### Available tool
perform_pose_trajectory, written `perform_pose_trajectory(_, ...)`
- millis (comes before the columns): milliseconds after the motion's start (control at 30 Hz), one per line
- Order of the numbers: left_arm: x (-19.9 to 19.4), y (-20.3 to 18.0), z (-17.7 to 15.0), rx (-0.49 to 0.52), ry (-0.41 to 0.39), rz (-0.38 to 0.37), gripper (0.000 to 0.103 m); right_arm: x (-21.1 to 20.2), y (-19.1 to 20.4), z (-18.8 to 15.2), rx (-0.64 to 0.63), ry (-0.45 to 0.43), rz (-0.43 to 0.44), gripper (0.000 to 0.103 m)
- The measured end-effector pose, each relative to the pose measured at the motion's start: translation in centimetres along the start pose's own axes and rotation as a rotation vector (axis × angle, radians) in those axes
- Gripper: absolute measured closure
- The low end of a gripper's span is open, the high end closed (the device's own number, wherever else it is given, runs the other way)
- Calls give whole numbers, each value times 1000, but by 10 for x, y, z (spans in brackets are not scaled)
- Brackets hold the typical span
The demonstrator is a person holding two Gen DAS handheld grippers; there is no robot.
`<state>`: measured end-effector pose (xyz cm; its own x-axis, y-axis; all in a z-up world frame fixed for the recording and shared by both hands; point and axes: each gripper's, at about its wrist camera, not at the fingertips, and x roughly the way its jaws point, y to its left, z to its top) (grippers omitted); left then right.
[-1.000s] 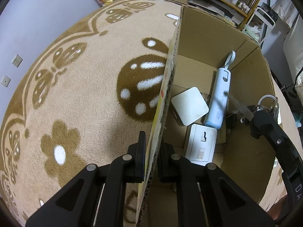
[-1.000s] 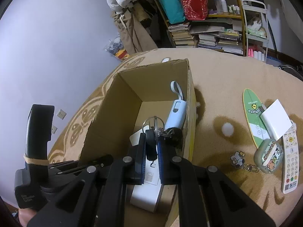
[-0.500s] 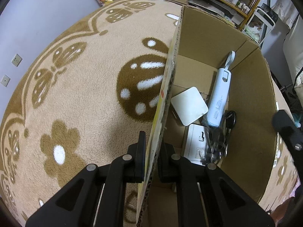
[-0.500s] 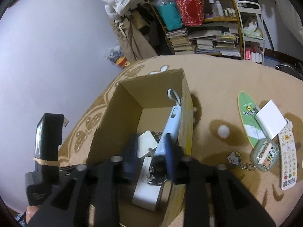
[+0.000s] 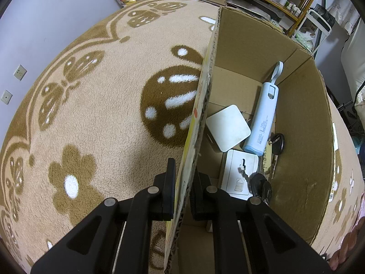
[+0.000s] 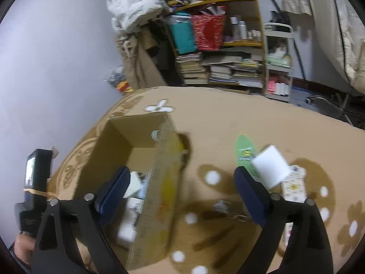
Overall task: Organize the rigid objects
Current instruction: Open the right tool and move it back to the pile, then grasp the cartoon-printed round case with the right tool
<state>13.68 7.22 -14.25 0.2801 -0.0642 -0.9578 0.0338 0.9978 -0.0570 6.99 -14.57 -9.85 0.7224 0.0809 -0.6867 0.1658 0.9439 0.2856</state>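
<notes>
My left gripper (image 5: pixel 183 180) is shut on the near wall of an open cardboard box (image 5: pixel 205 105). Inside lie a light blue power bank (image 5: pixel 264 116), a white square block (image 5: pixel 228 127), a white flat device (image 5: pixel 239 175) and a black key bunch (image 5: pixel 262 185). My right gripper (image 6: pixel 182 191) is open and empty, raised above the box's right wall (image 6: pixel 164 182). On the carpet to the right lie a green surfboard-shaped card (image 6: pixel 245 153), a white box (image 6: pixel 270 169), a white remote (image 6: pixel 294 187) and a keychain (image 6: pixel 228 210).
The box stands on a beige carpet (image 5: pixel 91 114) with brown flowers and butterflies. A cluttered bookshelf (image 6: pixel 216 57) stands at the back wall. The left gripper's body (image 6: pixel 34 189) shows at the left of the right wrist view.
My right gripper let go of the key bunch, which now lies in the box. It opened wide, rose and moved back out of the box. The left gripper has not moved.
</notes>
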Motion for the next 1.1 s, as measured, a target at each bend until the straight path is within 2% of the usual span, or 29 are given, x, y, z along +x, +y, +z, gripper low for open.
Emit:
perform_pose_trajectory(267,0,1,0,-3,1,-4,92,-4,-35,-9,-16,12,-130,4)
perform_pose_trajectory(767,-1,-1,-2,9,0,4,92,14,-73,-45,36,55,-178,4)
perform_pose_trajectory(1100,1,-1,-1,14,6,10,92,28,-92,-47,93,62,-187,4)
